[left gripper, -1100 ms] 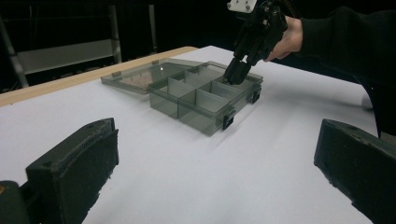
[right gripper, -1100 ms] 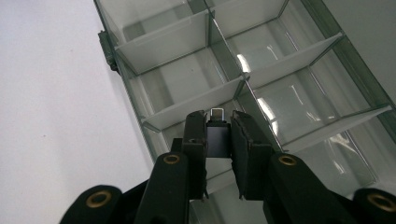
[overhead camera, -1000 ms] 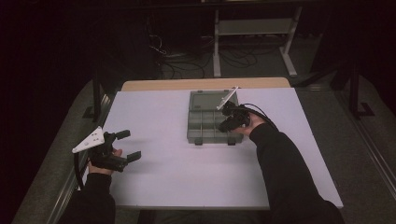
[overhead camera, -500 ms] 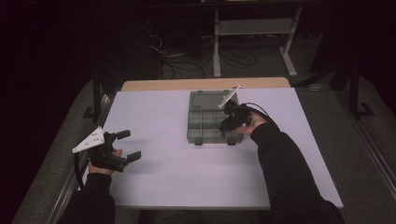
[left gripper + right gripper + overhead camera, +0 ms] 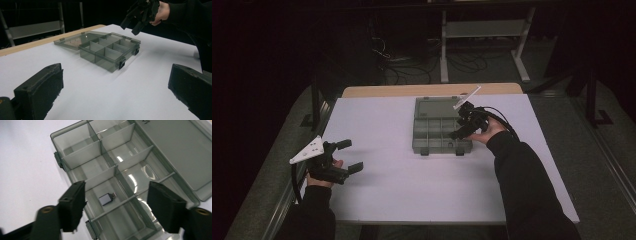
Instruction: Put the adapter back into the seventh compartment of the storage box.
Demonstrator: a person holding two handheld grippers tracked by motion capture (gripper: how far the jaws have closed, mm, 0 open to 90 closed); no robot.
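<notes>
A grey see-through organiser box (image 5: 437, 131) sits on the white surface (image 5: 412, 190), its lid (image 5: 437, 107) folded flat open behind it; one compartment in the front row holds a small silver adapter (image 5: 107, 199), lying flat, the others look bare; the right gripper (image 5: 460, 131) hovers just above that cell, fingers (image 5: 72, 206) just opening, gripping nothing; the left gripper (image 5: 349, 156) rests well apart, spread wide and empty.

The room is dim, and only the white table (image 5: 412, 190) is lit, from overhead. Glare spots shine on the clear organizer box (image 5: 140, 173) ahead of the right gripper (image 5: 116, 205), whose 2 jaws look softly blurred near the lens.
</notes>
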